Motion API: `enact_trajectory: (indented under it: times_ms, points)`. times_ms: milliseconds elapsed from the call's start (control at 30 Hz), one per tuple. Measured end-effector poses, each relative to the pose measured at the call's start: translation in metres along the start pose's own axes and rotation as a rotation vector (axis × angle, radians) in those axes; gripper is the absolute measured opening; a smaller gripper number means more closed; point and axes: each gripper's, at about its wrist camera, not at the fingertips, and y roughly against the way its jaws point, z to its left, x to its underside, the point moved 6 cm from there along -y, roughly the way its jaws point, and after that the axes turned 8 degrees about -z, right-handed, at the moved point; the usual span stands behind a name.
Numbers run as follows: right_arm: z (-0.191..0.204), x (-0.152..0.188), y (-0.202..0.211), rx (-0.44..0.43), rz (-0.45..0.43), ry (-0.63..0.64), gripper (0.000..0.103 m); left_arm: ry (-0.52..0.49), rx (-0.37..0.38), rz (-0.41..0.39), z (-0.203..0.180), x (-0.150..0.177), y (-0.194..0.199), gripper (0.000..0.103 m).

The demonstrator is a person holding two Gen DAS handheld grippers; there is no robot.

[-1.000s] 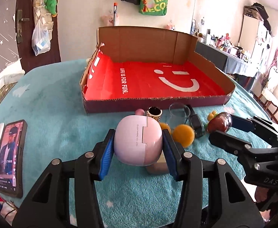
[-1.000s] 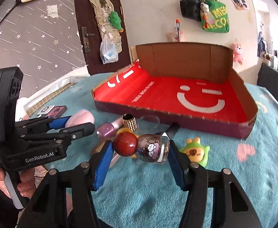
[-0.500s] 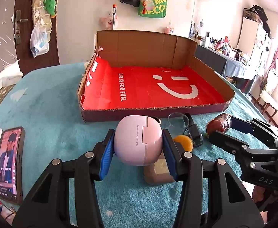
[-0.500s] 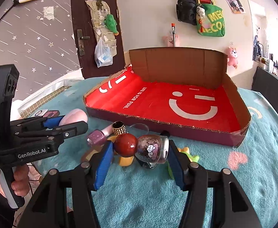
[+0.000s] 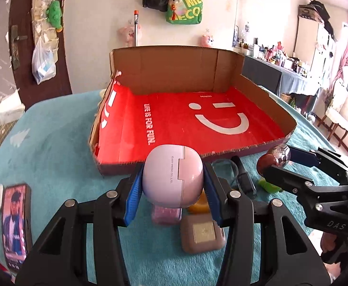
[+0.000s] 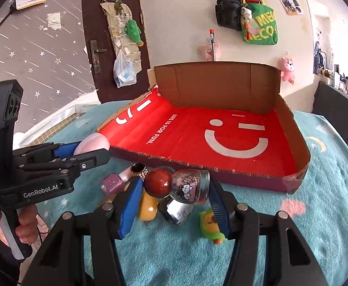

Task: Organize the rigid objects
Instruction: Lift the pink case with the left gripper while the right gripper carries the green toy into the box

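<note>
Carrying two items toward the shallow cardboard tray with red smiley lining [image 5: 257, 90], likely to drop both inside. Left gripper [image 5: 172, 187] fingers clamp the rounded pink plastic case [image 5: 172, 178], lifted just before the tray's near wall. Right gripper [image 6: 174, 196] fingers pinch the glitter nail-polish bottle with red ball cap [image 6: 181, 184] sideways, raised above the clutter on the teal fuzzy blanket [image 6: 316, 226], near the tray's front edge.

Bright daylight floods in from the right, with glare there; fisheye bends edges, corners vignetted black.
</note>
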Motion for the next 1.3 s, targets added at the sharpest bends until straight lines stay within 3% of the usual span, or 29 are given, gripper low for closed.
enact_trajectory:
  times_ms: [67,100,133,167,233,300,400,433,467,533,600,700,800,1033,1133,1200,1300]
  points:
    - [-0.004,-0.005,-0.004,0.003,-0.001,-0.002,0.054,-0.017,0.0,0.004,-0.002,-0.007,-0.006,0.046]
    - [-0.006,-0.008,-0.005,0.008,-0.002,-0.002,0.047,-0.024,0.002,0.004,-0.003,-0.011,-0.009,0.046]
    - [-0.009,-0.011,-0.007,0.016,-0.003,0.0,0.024,-0.029,0.002,0.004,-0.003,-0.015,-0.012,0.046]
    - [-0.012,-0.015,-0.01,0.009,0.004,-0.009,0.017,-0.035,0.004,0.004,-0.004,-0.019,-0.016,0.046]
    - [-0.022,-0.019,-0.017,0.037,0.029,-0.025,0.018,-0.031,0.015,0.014,-0.005,-0.026,-0.026,0.046]
    - [-0.03,-0.019,-0.03,0.066,0.057,-0.028,0.019,-0.032,0.006,0.027,-0.004,-0.027,-0.035,0.046]
    - [-0.03,-0.016,-0.034,0.029,0.062,-0.066,0.019,-0.004,-0.002,0.024,0.004,-0.025,-0.038,0.046]
    - [-0.026,-0.013,-0.031,0.015,0.065,-0.057,0.027,-0.003,-0.015,0.019,0.008,-0.022,-0.036,0.046]
    - [-0.017,-0.007,-0.028,-0.001,0.072,-0.026,0.043,-0.005,-0.017,0.023,0.01,-0.019,-0.036,0.046]
    - [-0.004,0.003,-0.023,0.017,0.073,0.055,0.057,0.003,-0.006,0.046,0.011,-0.01,-0.034,0.046]
    - [-0.001,0.009,-0.022,0.051,0.068,0.104,0.057,0.023,-0.001,0.059,0.012,0.0,-0.028,0.046]
    - [-0.016,0.012,-0.015,0.097,0.057,0.056,0.057,0.045,-0.026,0.043,0.019,0.016,-0.008,0.046]
    - [-0.031,0.02,-0.011,0.149,0.069,0.043,0.059,0.054,-0.053,0.076,0.025,0.036,-0.001,0.046]
    - [-0.045,0.051,-0.014,0.158,0.117,-0.04,0.059,0.12,-0.1,0.156,0.046,0.085,0.009,0.046]
    - [-0.049,0.056,-0.018,0.155,0.131,-0.067,0.059,0.119,-0.109,0.143,0.048,0.091,0.011,0.047]
    - [-0.047,0.057,-0.02,0.156,0.134,-0.064,0.059,0.104,-0.109,0.141,0.044,0.091,0.012,0.059]
    - [-0.043,0.058,-0.022,0.154,0.134,-0.049,0.069,0.101,-0.086,0.144,0.038,0.093,0.012,0.08]
